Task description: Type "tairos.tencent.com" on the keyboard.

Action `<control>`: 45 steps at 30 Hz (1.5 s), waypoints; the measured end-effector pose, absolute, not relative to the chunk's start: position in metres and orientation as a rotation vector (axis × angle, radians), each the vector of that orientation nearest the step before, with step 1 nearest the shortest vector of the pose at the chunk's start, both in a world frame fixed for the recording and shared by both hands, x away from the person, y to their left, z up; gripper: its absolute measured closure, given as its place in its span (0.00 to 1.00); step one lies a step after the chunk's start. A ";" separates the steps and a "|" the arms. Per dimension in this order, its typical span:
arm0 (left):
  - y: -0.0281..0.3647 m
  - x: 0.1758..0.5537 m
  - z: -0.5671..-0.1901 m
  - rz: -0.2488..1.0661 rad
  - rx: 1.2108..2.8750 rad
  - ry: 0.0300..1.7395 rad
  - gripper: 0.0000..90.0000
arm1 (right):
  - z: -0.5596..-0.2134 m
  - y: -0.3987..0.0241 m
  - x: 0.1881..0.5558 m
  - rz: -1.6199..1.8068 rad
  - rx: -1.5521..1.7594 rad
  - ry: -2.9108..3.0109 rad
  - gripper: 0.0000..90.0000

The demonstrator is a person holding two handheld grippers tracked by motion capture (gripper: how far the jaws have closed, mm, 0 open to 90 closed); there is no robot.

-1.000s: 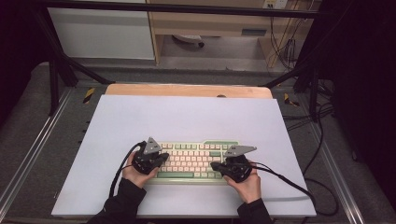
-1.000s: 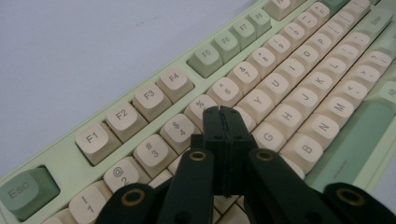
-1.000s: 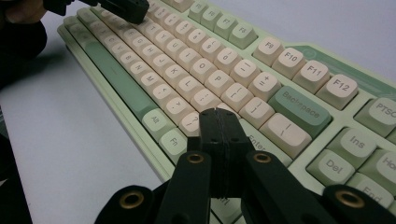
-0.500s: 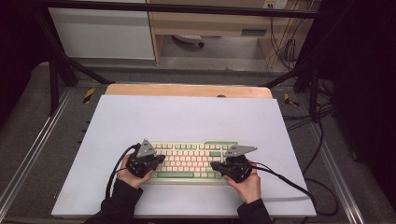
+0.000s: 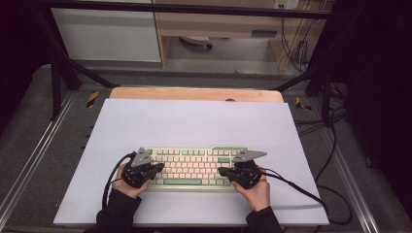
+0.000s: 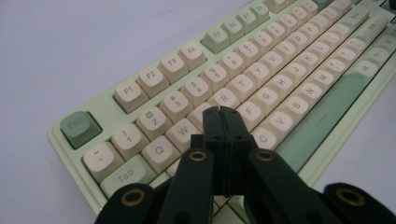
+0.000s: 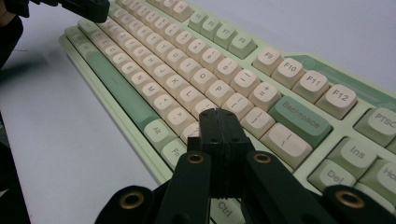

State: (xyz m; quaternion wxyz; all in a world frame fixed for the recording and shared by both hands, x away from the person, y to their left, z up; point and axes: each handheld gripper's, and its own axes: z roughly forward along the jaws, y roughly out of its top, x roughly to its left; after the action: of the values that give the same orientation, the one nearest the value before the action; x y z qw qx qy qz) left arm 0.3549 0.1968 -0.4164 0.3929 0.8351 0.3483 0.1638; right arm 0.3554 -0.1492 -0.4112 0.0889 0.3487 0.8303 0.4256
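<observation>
- Lying flat on the pale lilac sheet that covers the tabletop [image 5: 194, 121]: a pale green keyboard [image 5: 192, 167] with cream keycaps, near the person's edge and roughly centred left to right, long side parallel to that edge.
- Left hand-held gripper [image 5: 158, 167] sits over the keyboard's left end, in the person's left hand [image 5: 127, 187]. A grey three-cornered plate rides on top; a black cable loops off to its left.
- In the left gripper view, the left hand-held gripper [image 6: 226, 112] has its two black jaws pressed together, nothing between them. Tips hover over the letter rows near the E and D keys; contact with a keycap cannot be told. Esc key [image 6: 80, 128] sits at the near left corner of the keyboard [image 6: 280, 60].
- Right hand-held gripper [image 5: 222, 171] sits over the keyboard's right end, in the right hand [image 5: 255, 189], tips pointing left across the keys. Its cable trails off to the right over the sheet.
- In the right gripper view, the right hand-held gripper [image 7: 219, 114] also has its jaws together and empty. Tips lie just over the lower right letter area, near the Backspace key [image 7: 300, 121]. Touching or not: cannot tell.
- The left hand-held gripper's dark tip shows at the far end of the keyboard [image 7: 140, 60] in that same view.
- The wooden edge of the tabletop shows beyond the sheet.
</observation>
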 end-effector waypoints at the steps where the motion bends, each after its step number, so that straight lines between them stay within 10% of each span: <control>1: 0.198 0.354 -0.417 0.417 2.120 0.885 1.00 | -0.411 -0.148 0.356 1.264 1.034 2.472 1.00; 45: 0.219 0.349 -0.420 0.408 2.098 0.918 1.00 | -0.428 -0.086 0.392 1.201 1.055 2.483 1.00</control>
State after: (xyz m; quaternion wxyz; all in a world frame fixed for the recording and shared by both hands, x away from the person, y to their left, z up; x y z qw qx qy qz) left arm 0.3494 0.2194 -0.4196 0.3964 0.8281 0.3622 0.1609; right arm 0.3919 -0.0859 -0.4281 0.0944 0.3556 0.8371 0.4050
